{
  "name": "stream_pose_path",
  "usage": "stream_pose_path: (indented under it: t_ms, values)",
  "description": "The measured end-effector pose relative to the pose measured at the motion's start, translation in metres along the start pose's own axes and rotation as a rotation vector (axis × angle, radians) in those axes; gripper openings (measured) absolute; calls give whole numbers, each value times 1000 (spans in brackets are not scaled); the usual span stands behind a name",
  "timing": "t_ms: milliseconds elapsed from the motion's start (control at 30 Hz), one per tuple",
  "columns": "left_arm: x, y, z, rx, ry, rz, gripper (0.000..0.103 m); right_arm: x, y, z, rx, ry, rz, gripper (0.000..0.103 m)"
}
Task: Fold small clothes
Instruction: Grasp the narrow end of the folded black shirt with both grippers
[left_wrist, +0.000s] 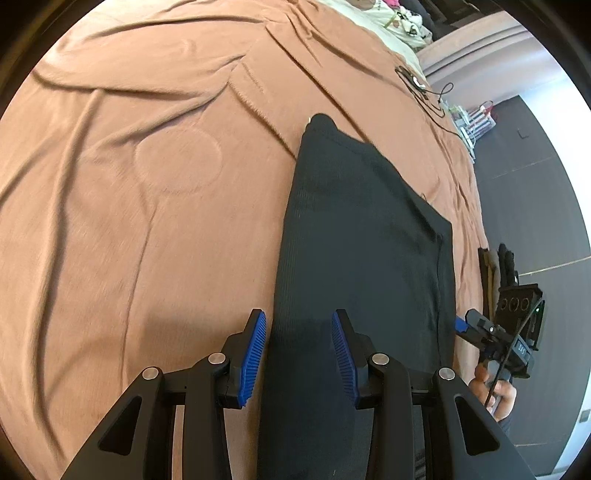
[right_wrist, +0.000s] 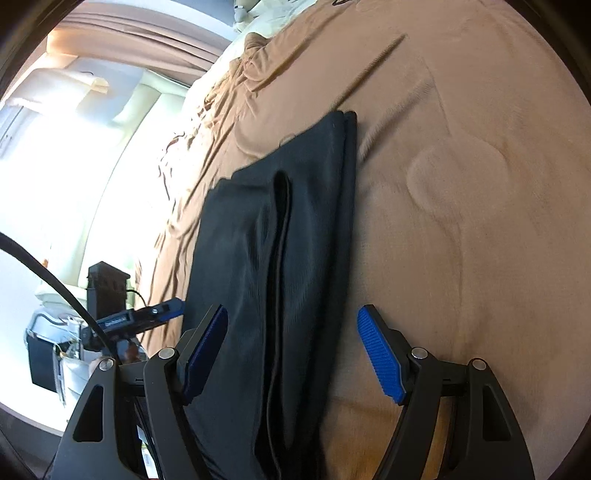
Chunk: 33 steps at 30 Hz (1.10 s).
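Observation:
A black garment (left_wrist: 362, 236) lies folded into a long strip on the brown bedspread (left_wrist: 147, 184). My left gripper (left_wrist: 298, 354) is open, its blue-padded jaws astride the near left edge of the strip, just above it. In the right wrist view the same black garment (right_wrist: 273, 258) shows with a fold ridge down its length. My right gripper (right_wrist: 291, 350) is open wide over the garment's near end, its left pad (right_wrist: 207, 350) over the cloth and its right pad (right_wrist: 380, 358) over the bedspread. The right gripper also shows in the left wrist view (left_wrist: 491, 336) at the bed's edge.
The bedspread (right_wrist: 461, 221) is wrinkled. Cables and a small device (left_wrist: 421, 86) lie at the far bed edge. Pale bedding with prints (left_wrist: 391, 18) lies beyond. Dark floor (left_wrist: 528, 206) is right of the bed. A bright window and furniture (right_wrist: 74, 147) are to the left.

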<state>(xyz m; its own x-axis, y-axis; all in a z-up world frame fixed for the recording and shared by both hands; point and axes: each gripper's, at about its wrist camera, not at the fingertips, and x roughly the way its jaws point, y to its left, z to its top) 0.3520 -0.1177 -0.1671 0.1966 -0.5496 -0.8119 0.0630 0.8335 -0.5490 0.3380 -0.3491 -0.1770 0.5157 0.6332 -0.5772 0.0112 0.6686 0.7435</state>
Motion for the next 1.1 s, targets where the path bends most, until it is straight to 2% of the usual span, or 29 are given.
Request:
stream_pose_path:
  t_ms: [233,500,700,900,967,1067,1100]
  values:
    - [14,-4,25,-3,-4,-6,38,23,-8,25,-28,12,52,72]
    - [21,-7,60,3,-27,9,38,40,-14,48,-50,24,59,66]
    - [28,-7,81,13,-33,-17,38,55,-4,62,-85,32,52,63]
    - [38,-9,97,18,-38,-42,38,64,-1,68,-102,37,49,47]
    - [43,-11,102,25,-38,-39,37,65,-4,70,-97,34,37,32]
    - [47,-16,107,28,-41,-17,22,63,-12,69,-71,31,20,16]
    - [47,-19,108,33,-40,-10,18,63,-12,69,-72,32,15,15]
